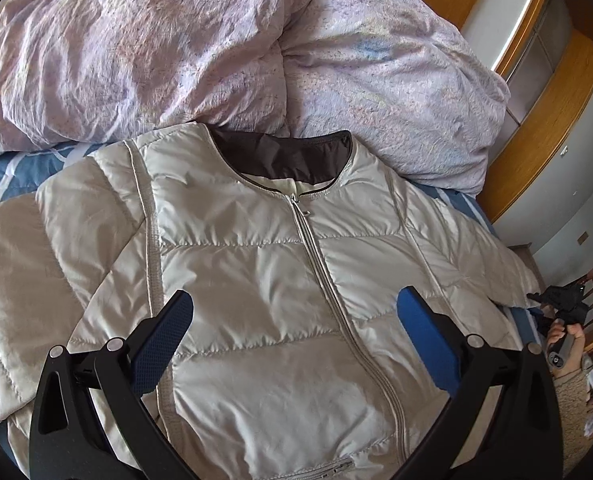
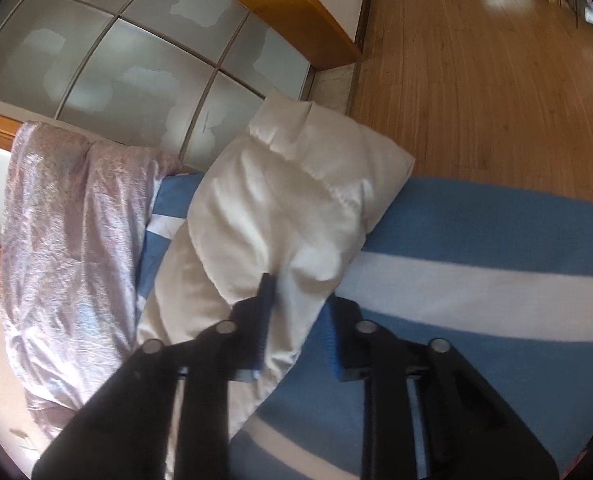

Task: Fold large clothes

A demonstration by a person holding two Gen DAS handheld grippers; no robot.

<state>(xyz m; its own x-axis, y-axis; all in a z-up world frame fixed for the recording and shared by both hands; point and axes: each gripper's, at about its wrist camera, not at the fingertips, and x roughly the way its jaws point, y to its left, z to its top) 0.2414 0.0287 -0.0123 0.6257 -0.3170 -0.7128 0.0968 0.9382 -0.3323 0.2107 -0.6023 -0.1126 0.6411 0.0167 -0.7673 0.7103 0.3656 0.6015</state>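
Right gripper (image 2: 296, 300): blue-padded jaws nipped on the sleeve (image 2: 288, 200) of the pale quilted zip-front puffer jacket (image 1: 280, 248), spread flat on the blue-and-white striped bedsheet (image 2: 476, 292). Left gripper (image 1: 296, 312): wide open, empty, above jacket front. Step: sleeve fold. Next, probably: carry sleeve across chest.

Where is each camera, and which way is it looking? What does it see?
Left wrist view: sits on the left gripper, looking forward and down over its open fingers at the jacket lying zipped on the bed; the other hand shows at the right edge.
Right wrist view: sits on the right gripper, looking down along the jacket sleeve that its fingers pinch, toward the wooden floor.
Shared: the jacket, the pink duvet, the blue striped sheet.
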